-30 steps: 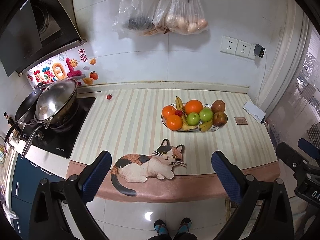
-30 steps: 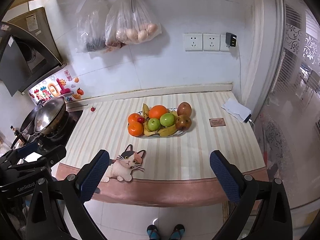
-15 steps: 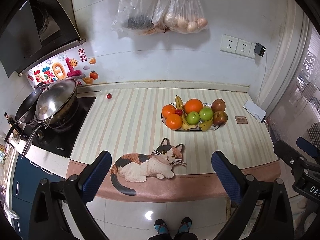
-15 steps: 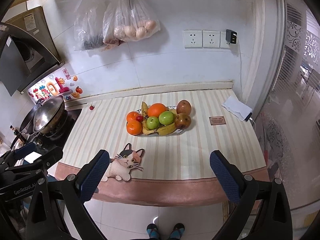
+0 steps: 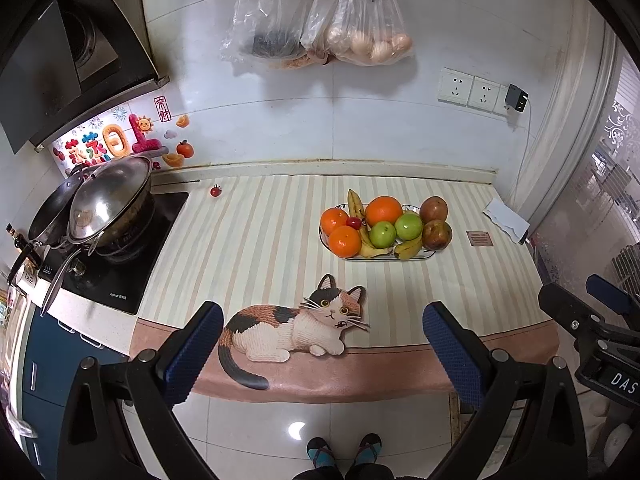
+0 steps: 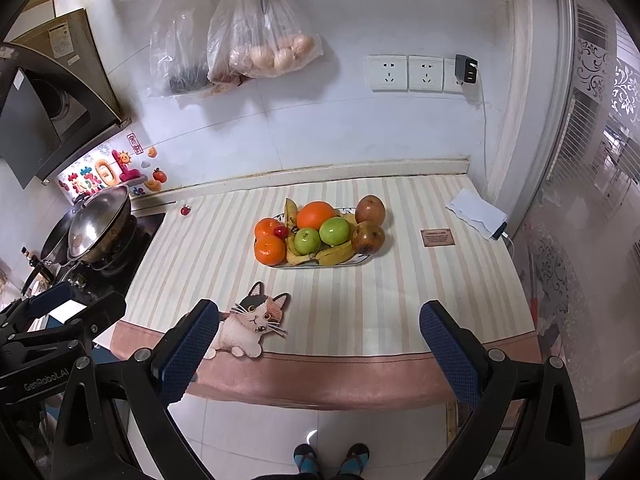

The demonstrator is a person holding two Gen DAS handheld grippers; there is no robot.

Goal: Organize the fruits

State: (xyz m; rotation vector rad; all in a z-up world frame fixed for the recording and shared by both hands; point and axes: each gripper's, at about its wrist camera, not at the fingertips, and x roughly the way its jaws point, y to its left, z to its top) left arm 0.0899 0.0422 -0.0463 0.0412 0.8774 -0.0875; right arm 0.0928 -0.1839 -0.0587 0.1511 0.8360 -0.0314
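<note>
Both the left gripper [image 5: 323, 346] and the right gripper [image 6: 319, 346] hang off the near edge of the counter [image 6: 400, 300], each with its jaws spread wide and nothing between or touching them. The fruit plate [image 6: 316, 265] sits well apart from them toward the back of the counter, piled with oranges [image 6: 269, 249], green apples [image 6: 334, 230], bananas [image 6: 334, 255] and two brownish fruits [image 6: 368, 237]. One small red fruit [image 5: 216, 191] lies alone near the stove [image 5: 116, 276].

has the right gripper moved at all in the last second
Yes, slightly. In the right wrist view the fruit plate and wall sockets have slid down and left, so the right gripper has tilted up and right.
</note>
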